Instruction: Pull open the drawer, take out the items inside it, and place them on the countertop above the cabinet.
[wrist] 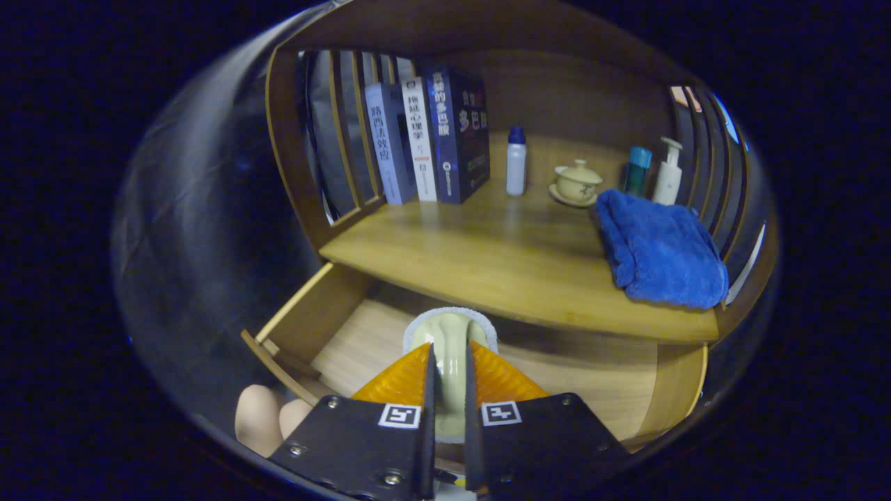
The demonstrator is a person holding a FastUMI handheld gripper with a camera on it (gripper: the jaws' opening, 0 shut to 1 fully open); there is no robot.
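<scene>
The gripper (449, 390) has its two fingers drawn nearly together, with only a narrow slot left between them, and both press on the pale cream handle of a brush-like item (451, 341) whose rounded head, edged with a whitish fuzzy rim, sticks out just ahead of the fingertips at 12 o'clock. The item is held above the open drawer (334, 334), whose light wooden floor shows on both sides of the fingers, at 10 and 2 o'clock from them. At 8 o'clock, beside the drawer's front corner, fingertips of a person's hand (268, 417) show.

Beyond the drawer lies the countertop (487, 257), a wooden shelf with slatted sides. At 11 o'clock on it stands a row of books (428, 139), upright against the left slats. At 12 o'clock is a small white bottle with a blue cap (516, 161), and just to its right, at 1 o'clock, a lidded cream teacup on a saucer (577, 184). A folded blue towel (658, 250) lies at 2 o'clock near the countertop's right edge, with a teal-capped bottle (637, 170) and a white pump bottle (668, 174) standing just behind it.
</scene>
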